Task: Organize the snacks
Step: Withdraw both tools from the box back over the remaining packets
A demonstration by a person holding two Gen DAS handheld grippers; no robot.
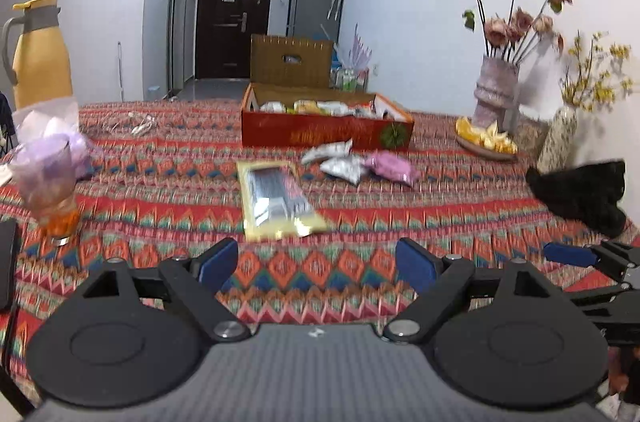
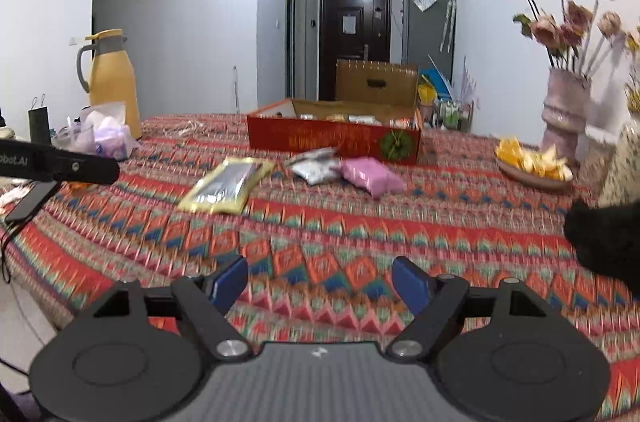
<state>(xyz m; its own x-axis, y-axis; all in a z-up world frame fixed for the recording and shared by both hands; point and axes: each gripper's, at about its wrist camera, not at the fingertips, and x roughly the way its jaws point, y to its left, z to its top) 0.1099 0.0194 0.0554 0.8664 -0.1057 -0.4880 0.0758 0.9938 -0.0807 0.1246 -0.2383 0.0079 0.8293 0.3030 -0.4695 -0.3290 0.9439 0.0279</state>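
The left gripper (image 1: 316,262) hung low over the patterned tablecloth (image 1: 160,182) with its blue-padded fingers (image 1: 219,264) spread wide and nothing between them. The right gripper (image 2: 320,282) was held the same way, fingers (image 2: 230,280) apart and empty, above the cloth's near edge; it also showed at the right border of the left wrist view, and the left one's black arm showed at the left border of the right wrist view.

Just ahead of the left gripper, close to the gap between its fingers but not touching them, lay a flat yellow packet (image 1: 276,200) with a clear window showing dark and silvery contents. In the right wrist view this packet (image 2: 226,184) lay well forward and to the left of the fingers.

Farther out, three small pouches were bunched together: two silvery ones (image 1: 342,166) touching each other and a pink one (image 1: 390,168) against their right side. From the right gripper the pink pouch (image 2: 370,174) lay almost straight ahead, well apart from the fingers.

Behind them stood an open red cardboard box (image 1: 320,132), already holding assorted wrapped snacks (image 1: 316,107). A yellow thermos jug (image 1: 38,54) stood far left, a vase of dried roses (image 1: 496,86) far right, with a dish of orange peels (image 1: 486,138) near the vase.
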